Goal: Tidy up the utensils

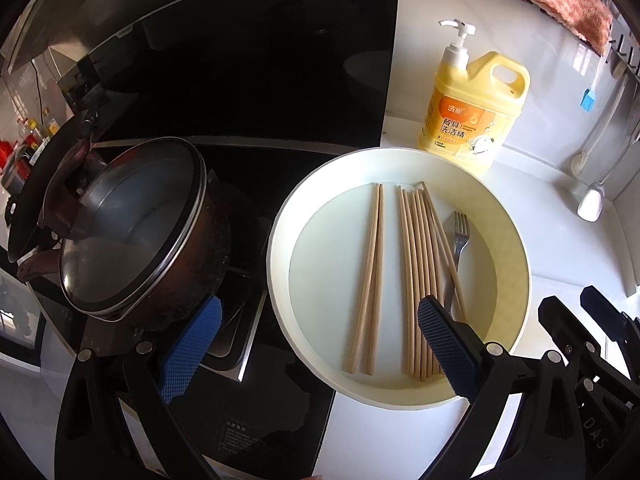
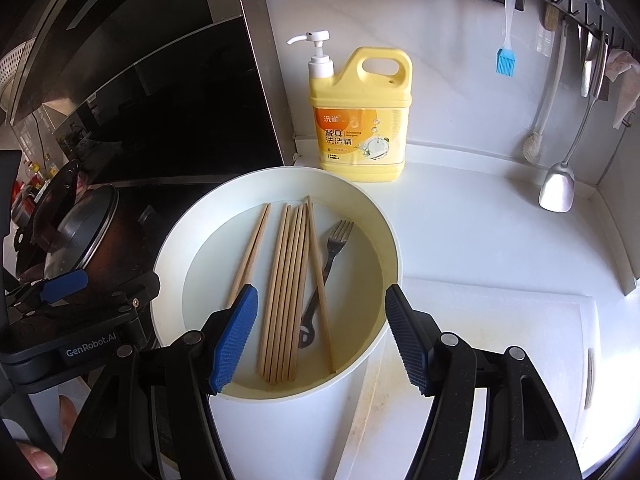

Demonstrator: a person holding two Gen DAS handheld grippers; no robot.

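A round cream basin (image 1: 516, 264) (image 2: 386, 240) stands on the white counter. In it lie a pair of wooden chopsticks (image 1: 370, 276) (image 2: 250, 256), a bundle of several more chopsticks (image 1: 420, 280) (image 2: 286, 292) and a metal fork (image 1: 459, 242) (image 2: 334, 248) partly under one chopstick. My left gripper (image 1: 320, 320) is open and empty above the basin's near left edge. My right gripper (image 2: 320, 312) is open and empty above the basin's near side, over the chopstick ends. The right gripper also shows in the left wrist view (image 1: 592, 320).
A yellow dish soap bottle (image 1: 470, 108) (image 2: 362, 120) stands behind the basin. A lidded dark pot (image 1: 152, 232) (image 2: 76, 236) sits on the black stove at left. A white cutting board (image 2: 500, 344) lies at right. A spatula (image 2: 558, 188), brush and blue silicone brush (image 2: 506, 60) hang on the wall rail.
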